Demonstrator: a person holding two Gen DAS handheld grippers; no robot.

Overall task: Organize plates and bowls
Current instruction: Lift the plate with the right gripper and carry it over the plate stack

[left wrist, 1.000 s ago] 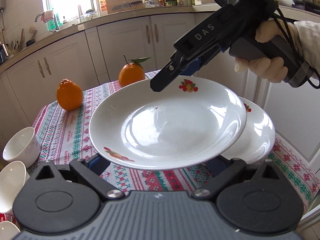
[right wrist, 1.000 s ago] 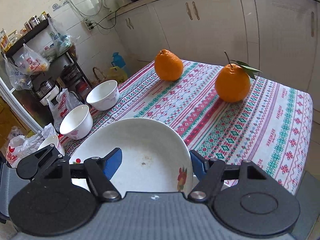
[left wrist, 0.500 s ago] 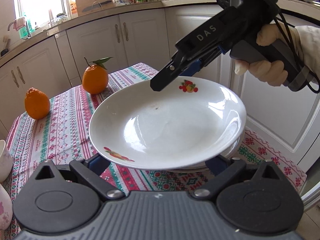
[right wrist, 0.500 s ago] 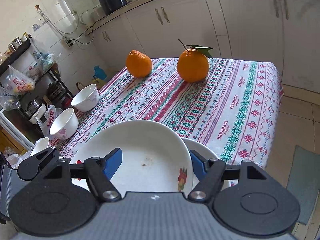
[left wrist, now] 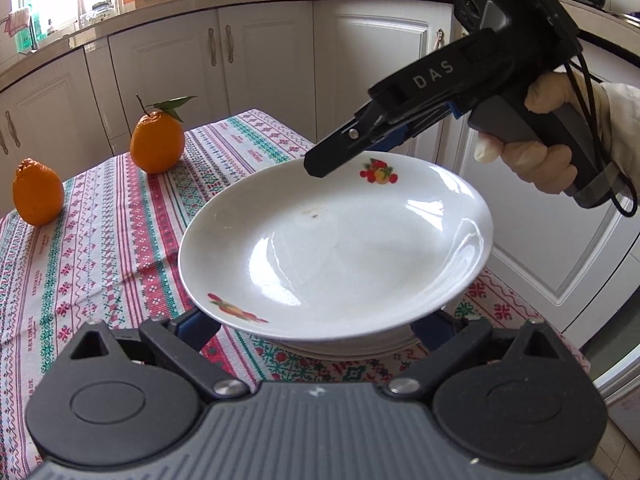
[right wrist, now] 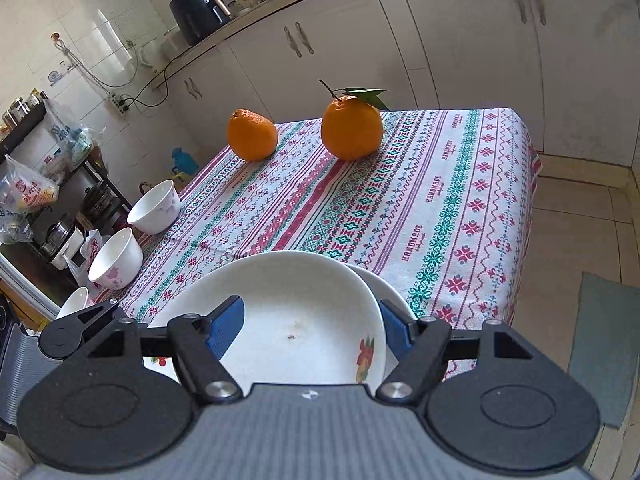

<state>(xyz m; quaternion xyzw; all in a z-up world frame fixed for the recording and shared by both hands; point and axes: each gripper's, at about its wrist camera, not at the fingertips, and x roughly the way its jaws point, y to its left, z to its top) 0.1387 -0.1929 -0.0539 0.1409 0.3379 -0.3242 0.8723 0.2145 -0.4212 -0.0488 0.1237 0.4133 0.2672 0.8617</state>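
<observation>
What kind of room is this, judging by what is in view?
Most likely a home kitchen: white base cabinets run under a countertop crowded with bottles and a cutting board, and a cloth-covered table holds white bowls and oranges.

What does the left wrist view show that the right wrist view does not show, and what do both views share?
Only the left wrist view: the right gripper from outside, its fingers at the far rim of the raised plate, the gloved hand holding it, and a window.

Only the right wrist view: three white bowls at the table's left edge, a cluttered shelf, and the floor mat.

Both: the raised plate directly above a second plate, two oranges, the patterned tablecloth, and the white cabinets.
</observation>
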